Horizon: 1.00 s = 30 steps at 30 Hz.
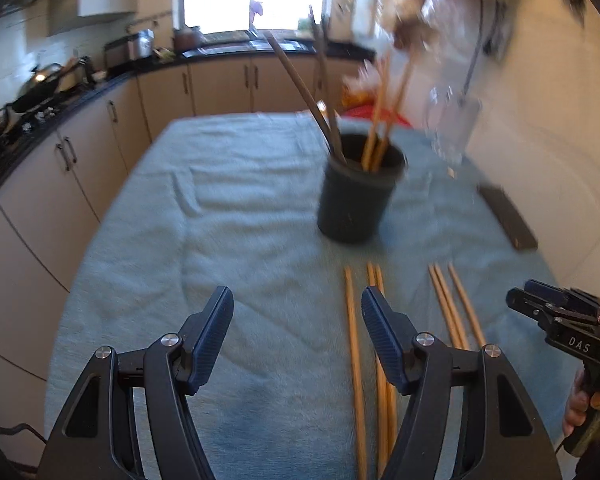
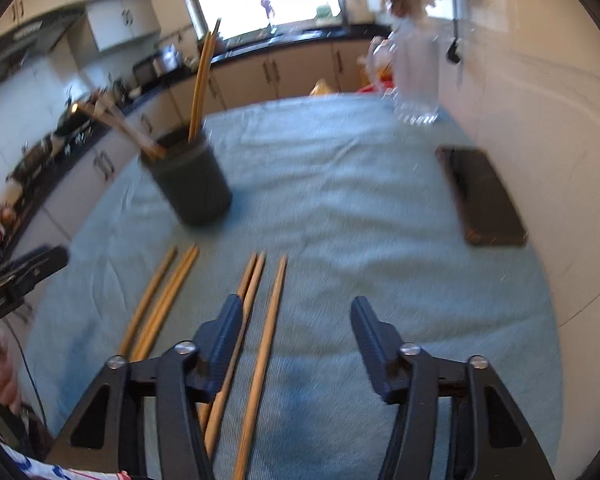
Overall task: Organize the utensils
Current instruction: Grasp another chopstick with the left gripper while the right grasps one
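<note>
Six loose wooden chopsticks (image 2: 256,344) lie in two groups of three on the light blue cloth (image 2: 340,208) covering the table, near the dark round holder (image 2: 192,184), which stands upright beyond them with several more sticks leaning inside. The left gripper (image 1: 296,308) and right gripper (image 2: 296,320) both hover over the cloth with jaws spread and nothing between the pads. A flat dark phone-like slab (image 2: 484,196) lies to the right by the wall, and a clear glass vessel (image 2: 416,80) stands at the far right corner; neither blocks the sticks.
</note>
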### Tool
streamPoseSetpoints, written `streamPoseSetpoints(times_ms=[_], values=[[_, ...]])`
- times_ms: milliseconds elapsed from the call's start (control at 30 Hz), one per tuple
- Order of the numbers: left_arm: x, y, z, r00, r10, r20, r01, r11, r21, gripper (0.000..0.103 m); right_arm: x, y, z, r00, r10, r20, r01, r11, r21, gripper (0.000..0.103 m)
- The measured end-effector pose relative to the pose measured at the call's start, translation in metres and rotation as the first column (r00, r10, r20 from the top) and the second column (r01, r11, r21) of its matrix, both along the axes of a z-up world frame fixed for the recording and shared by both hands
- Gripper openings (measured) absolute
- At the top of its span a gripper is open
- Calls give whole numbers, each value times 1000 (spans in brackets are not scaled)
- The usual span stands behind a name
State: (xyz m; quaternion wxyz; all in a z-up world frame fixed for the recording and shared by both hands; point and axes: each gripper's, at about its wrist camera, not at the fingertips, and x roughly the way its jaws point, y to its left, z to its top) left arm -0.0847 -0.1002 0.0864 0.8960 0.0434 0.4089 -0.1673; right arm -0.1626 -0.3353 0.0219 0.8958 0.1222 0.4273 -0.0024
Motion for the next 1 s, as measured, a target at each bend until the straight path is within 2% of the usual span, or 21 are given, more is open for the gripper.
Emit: streamPoseSetpoints(times_ms=[67,133,200,267,333,500,567,667,833,967,1000], values=[[4,-7,-14,999,-32,-44,32,999,4,66,1,6,-9,1000,24,-20,-24,1000,6,47],[11,-15,-28,994,-57,-90,58,998,9,64,3,13,-17,998,54,-35,-54,999,6,39],[16,-21,-40,989,-71,-126,74,997,17,58,6,19,-23,996,71,-49,-71,997,-7,39],[22,-27,-50,983,-82,-161,87,996,26,44,8,26,-27,995,79,-60,-81,997,-17,36],[29,-34,-57,977,-100,-190,107,994,29,38,13,29,-31,994,81,-73,-83,996,-28,34],[41,-48,-65,972,-120,-203,130,991,37,36,20,28,-37,993,75,-92,-80,995,-55,29],[46,-52,-68,972,-118,-204,131,990,52,30,23,29,-37,993,76,-94,-82,995,-64,28],[51,-55,-67,973,-114,-200,129,989,68,27,26,29,-38,992,75,-98,-82,994,-68,26],[61,-52,-65,971,-92,-223,105,993,47,27,38,28,-38,991,74,-114,-84,993,-80,25],[66,-56,-65,972,-78,-222,93,994,58,27,52,29,-39,988,80,-133,-93,991,-92,25],[65,-57,-65,973,-76,-218,92,994,65,27,56,29,-39,987,77,-138,-90,992,-93,22]])
